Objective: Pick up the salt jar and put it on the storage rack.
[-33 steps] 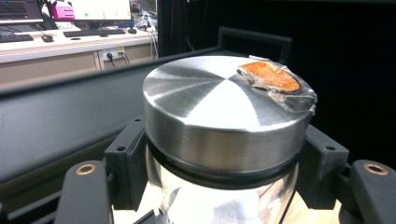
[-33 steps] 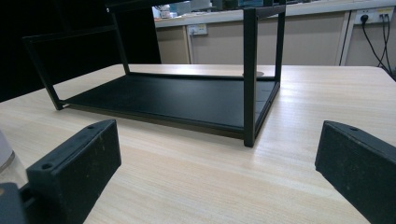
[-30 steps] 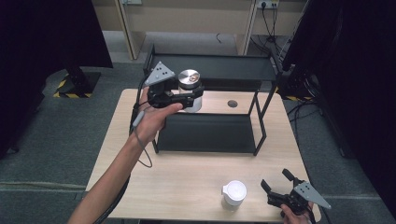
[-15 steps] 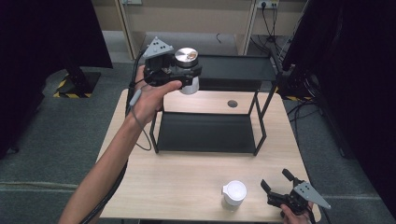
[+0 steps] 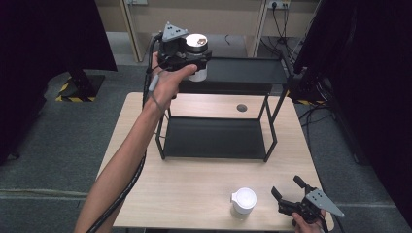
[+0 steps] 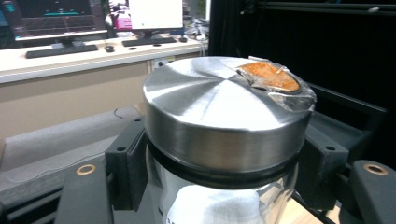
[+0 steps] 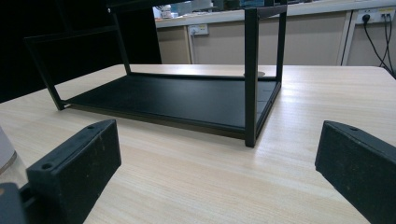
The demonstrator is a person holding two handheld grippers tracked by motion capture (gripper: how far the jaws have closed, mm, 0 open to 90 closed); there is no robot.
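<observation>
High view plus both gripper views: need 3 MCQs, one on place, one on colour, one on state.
1. Where is the jar with the steel lid?
A. on the table
B. held up at the rack's top shelf
C. on the rack's bottom shelf

2. What colour is the rack?
A. black
B. white
C. red

3. How do the right gripper jaws stand?
A. shut on the white cup
B. shut on nothing
C. open, nothing between them

Key:
1 B: the left gripper holds it up off the table, at top-shelf level.
2 A: frame and shelves are black.
3 C: the right gripper view shows bare table between the jaws; the white cup stands beside them.
</observation>
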